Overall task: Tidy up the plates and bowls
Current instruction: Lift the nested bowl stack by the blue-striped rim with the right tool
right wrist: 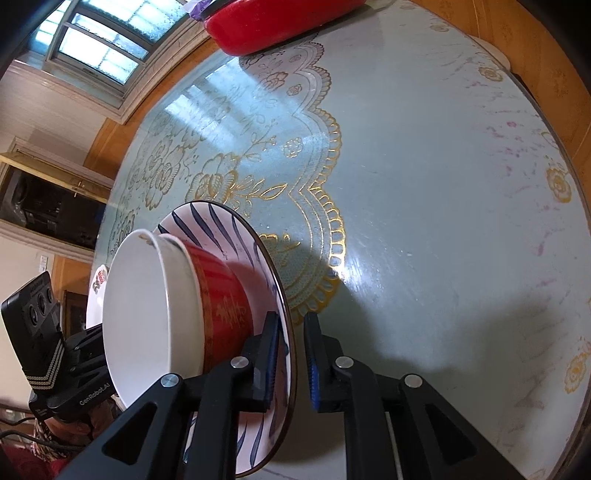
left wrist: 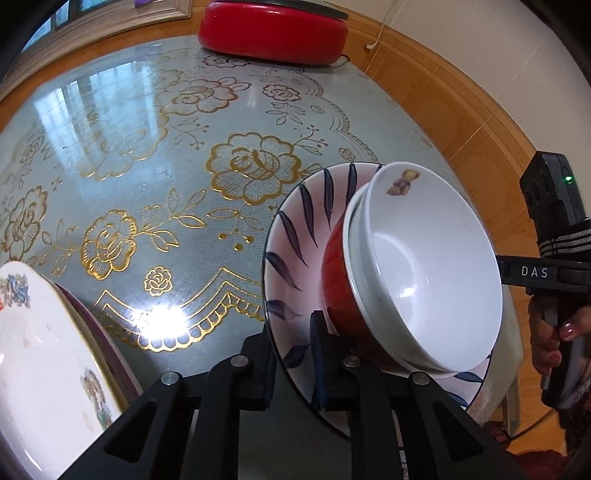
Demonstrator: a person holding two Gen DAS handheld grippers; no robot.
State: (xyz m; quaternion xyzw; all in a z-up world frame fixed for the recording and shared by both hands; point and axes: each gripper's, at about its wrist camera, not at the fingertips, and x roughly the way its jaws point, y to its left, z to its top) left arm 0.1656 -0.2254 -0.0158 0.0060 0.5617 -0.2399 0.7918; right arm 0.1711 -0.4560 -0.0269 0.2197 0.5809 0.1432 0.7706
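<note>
A white plate with dark blue leaf strokes (left wrist: 295,236) carries a red bowl (left wrist: 340,280) with white bowls (left wrist: 428,280) nested in it. My left gripper (left wrist: 295,354) is shut on the plate's near rim. The same stack shows in the right wrist view: plate (right wrist: 236,236), red bowl (right wrist: 225,295), white bowl (right wrist: 140,314). My right gripper (right wrist: 290,354) straddles the plate's opposite rim, jaws close around it with a small gap on the right side. The stack is held tilted above the table.
The round table (left wrist: 147,166) has a pale blue cloth with gold flowers. A red round cooker (left wrist: 273,29) stands at the far edge. A white floral plate (left wrist: 40,354) on a darker plate lies at the near left. Wooden floor lies beyond.
</note>
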